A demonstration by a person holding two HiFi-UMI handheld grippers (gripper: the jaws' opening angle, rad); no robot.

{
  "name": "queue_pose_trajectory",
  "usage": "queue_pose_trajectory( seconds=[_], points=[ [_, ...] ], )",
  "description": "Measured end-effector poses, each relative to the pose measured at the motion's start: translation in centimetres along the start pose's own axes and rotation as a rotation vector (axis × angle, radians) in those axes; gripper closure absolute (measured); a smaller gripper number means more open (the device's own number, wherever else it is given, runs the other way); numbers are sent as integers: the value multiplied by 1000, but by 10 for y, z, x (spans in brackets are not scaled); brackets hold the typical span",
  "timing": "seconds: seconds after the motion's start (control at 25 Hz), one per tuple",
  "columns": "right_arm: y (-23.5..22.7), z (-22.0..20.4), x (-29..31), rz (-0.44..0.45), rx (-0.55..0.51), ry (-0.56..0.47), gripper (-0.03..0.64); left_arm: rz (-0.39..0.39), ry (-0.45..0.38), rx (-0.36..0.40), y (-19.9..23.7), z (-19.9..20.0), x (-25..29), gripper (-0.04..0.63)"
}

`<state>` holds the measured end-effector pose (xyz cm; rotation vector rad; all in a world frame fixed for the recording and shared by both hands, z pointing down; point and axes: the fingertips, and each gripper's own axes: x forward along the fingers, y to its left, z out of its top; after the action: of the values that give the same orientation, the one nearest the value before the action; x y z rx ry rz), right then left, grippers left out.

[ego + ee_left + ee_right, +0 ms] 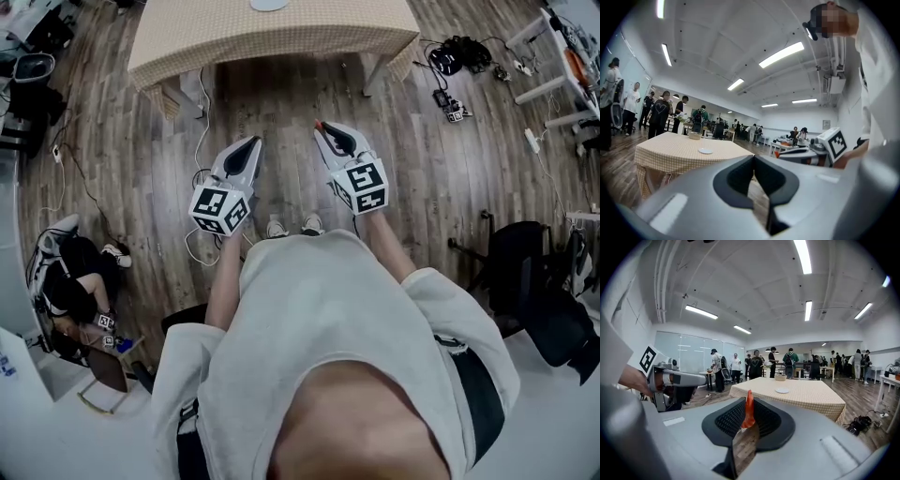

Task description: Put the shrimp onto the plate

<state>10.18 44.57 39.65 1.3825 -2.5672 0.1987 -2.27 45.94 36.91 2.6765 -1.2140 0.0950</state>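
Head view: shrimp (320, 125) held short of the table (272, 37); plate (269, 4) on the table.
Left gripper view: my left gripper (753, 158) is clenched, empty, facing the table. Right gripper view: my right gripper (748, 418) grasps the orange shrimp, short of the table.

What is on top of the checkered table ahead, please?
A small white plate lies on the table, with a bowl beyond it. The bowl's inside cannot be seen.
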Motion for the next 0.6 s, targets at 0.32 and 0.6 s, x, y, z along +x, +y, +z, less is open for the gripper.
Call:
queue_pose_trajectory(
  seconds=[0.32,0.6],
  points=[
    [-15,-8,1,14,7,-4,563,18,5,-14,-2,-6,15,586],
    [-34,-9,13,8,13,7,563,14,7,-24,9,-5,35,586]
  ],
)
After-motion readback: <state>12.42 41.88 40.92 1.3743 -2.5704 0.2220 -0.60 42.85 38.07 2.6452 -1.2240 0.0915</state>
